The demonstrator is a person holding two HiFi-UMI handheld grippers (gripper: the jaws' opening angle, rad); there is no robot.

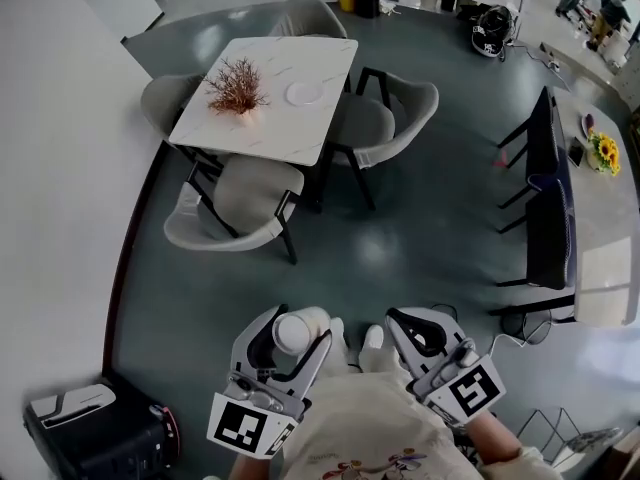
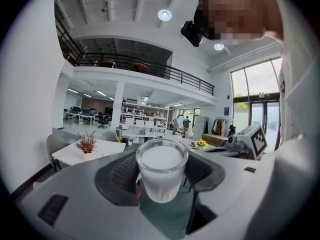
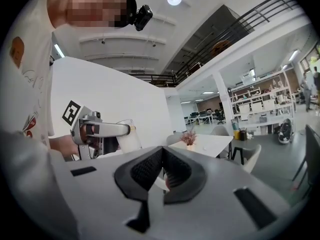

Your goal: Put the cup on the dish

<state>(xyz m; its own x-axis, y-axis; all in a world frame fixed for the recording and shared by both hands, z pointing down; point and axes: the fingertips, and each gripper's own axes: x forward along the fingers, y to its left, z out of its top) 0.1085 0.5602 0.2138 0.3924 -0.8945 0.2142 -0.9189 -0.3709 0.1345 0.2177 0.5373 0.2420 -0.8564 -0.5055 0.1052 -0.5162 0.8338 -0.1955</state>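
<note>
The cup [image 2: 161, 174] is clamped between the jaws of the left gripper [image 1: 297, 330], well apart from the dish [image 1: 303, 92], which lies on the white table [image 1: 290, 128] across the floor. The right gripper [image 3: 161, 170] is held with jaws pressed together on nothing. The pick-up is judged done; carrying over and setting down are left.

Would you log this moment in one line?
left gripper: shut on cup | right gripper: shut, empty | dish: bare, on table
</note>
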